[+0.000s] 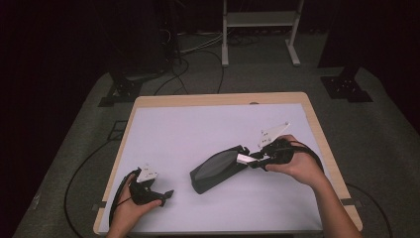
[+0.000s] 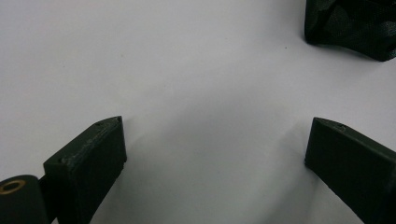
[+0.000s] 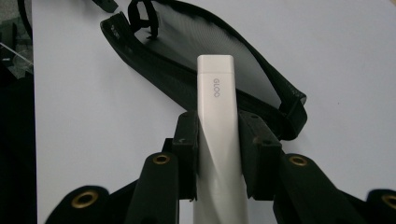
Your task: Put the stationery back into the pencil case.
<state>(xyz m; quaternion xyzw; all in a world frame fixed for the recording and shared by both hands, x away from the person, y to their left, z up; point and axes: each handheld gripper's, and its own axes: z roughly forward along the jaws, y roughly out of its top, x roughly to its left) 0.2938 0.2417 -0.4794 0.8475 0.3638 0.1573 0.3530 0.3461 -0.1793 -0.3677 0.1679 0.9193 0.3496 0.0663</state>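
On white-covered table (image 1: 168, 134), largest first: black mesh pouch (image 1: 216, 170), lying flat near centre, mouth turned toward the person's right side. Same pouch in right gripper view (image 3: 187, 70), mesh panel and bound rim visible, opening apparently at near end.

Right gripper (image 1: 252, 159): jaws clamped on white glue stick (image 3: 219, 121), marked GLOO, held lengthwise, tip out over pouch's near end. From above, stick (image 1: 244, 158) at pouch mouth, whether touching rim cannot tell.

Left gripper (image 1: 166, 194): resting near table's front-left corner, well apart from pouch, jaws spread wide, nothing between; pouch corner (image 2: 355, 25) in far upper right of left gripper view.

Judged progress: stick picked up and brought to mouth; not yet inside. Remaining: slide in, let go. Mouth looks slack, so left gripper probably needed to steady or hold it open.
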